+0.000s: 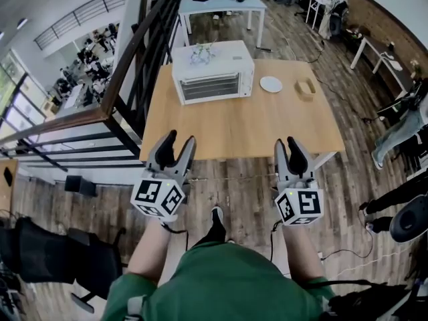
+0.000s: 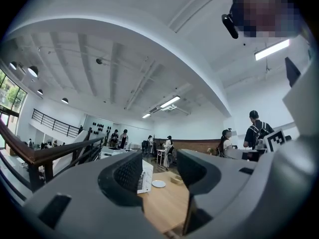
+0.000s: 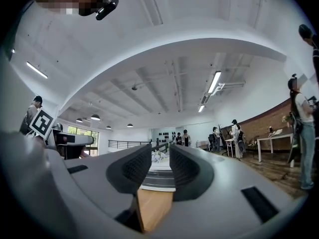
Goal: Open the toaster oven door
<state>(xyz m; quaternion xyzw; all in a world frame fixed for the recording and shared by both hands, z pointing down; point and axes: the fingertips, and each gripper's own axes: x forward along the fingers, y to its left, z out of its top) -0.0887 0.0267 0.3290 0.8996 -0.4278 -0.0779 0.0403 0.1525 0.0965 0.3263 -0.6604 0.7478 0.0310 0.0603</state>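
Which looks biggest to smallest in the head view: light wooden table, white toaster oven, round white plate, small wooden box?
1. Light wooden table
2. White toaster oven
3. Round white plate and small wooden box look alike; unranked.

A light wooden desk (image 1: 241, 122) is standing on the plank floor (image 1: 254, 179). A white toaster oven (image 1: 212, 72) is sitting at its far left part, door shut. A small white plate (image 1: 271, 84) is lying just right of it, and a small wooden tray (image 1: 306, 87) is resting further right.

Open-plan office loft: mezzanine railing (image 1: 130, 59), white desks (image 1: 221, 4), brick wall (image 3: 264, 123), ceiling strip lights (image 3: 215, 81).
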